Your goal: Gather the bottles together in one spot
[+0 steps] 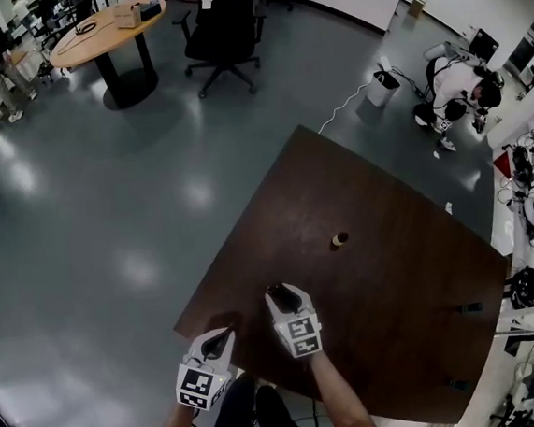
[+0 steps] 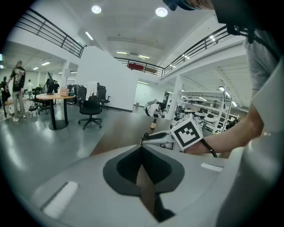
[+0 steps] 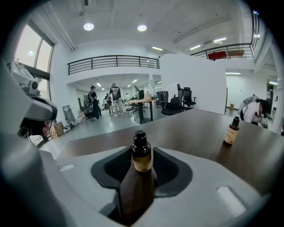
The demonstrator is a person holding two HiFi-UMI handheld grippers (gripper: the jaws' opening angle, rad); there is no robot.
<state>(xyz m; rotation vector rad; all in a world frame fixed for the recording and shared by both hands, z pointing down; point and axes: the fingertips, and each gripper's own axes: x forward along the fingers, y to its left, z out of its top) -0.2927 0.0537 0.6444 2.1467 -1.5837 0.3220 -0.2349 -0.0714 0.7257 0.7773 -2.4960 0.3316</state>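
Right gripper view shows the right tongs [image 3: 142, 151] spread, with a small bottle [image 3: 142, 162] standing upright between the pads, apparently not pinched, on the near part of the tabletop [image 3: 191, 128]. The other bottle [image 3: 230, 131] stands upright farther off and to the right, well apart. The right hand is plainly nearer to both. The left tongs [image 2: 142, 148] are pressed together and empty, at the near left edge. The next move probably means closing on the near bottle and carrying it far-right.
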